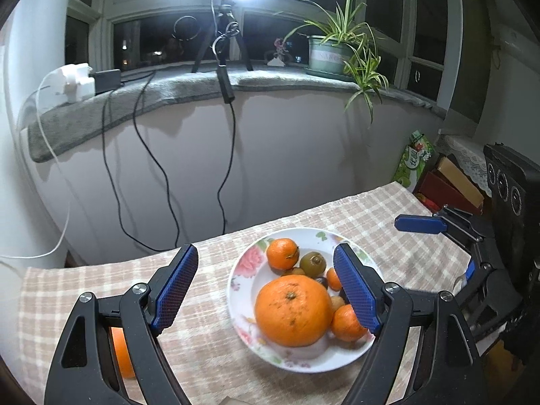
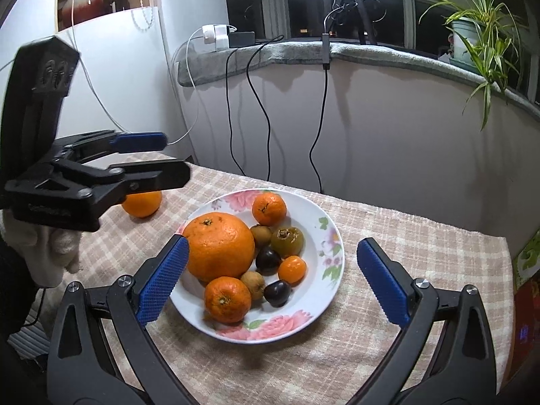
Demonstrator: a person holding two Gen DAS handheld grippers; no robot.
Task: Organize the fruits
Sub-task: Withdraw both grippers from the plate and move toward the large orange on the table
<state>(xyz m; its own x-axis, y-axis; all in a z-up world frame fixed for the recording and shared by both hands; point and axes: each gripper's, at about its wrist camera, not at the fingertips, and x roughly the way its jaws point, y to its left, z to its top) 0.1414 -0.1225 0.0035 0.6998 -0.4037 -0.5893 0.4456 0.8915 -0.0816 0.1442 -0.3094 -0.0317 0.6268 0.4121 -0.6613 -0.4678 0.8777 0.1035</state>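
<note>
A white floral plate (image 2: 325,236) (image 1: 236,290) on the checked tablecloth holds a big orange (image 2: 219,249) (image 1: 292,310), three mandarins, a green persimmon (image 2: 287,240), dark plums and small brown fruits. A second orange (image 2: 141,204) lies on the cloth left of the plate; in the left wrist view it shows (image 1: 121,354) behind my left finger. My left gripper (image 1: 268,290) is open and empty above the plate's left side. My right gripper (image 2: 278,280) is open and empty, its jaws straddling the plate's near half.
The table ends at a wall with hanging cables (image 1: 162,168). A sill carries a potted plant (image 1: 332,55), tripod and chargers. Boxes and a green packet (image 1: 413,160) stand at the table's right. The left gripper and gloved hand (image 2: 50,253) appear in the right wrist view.
</note>
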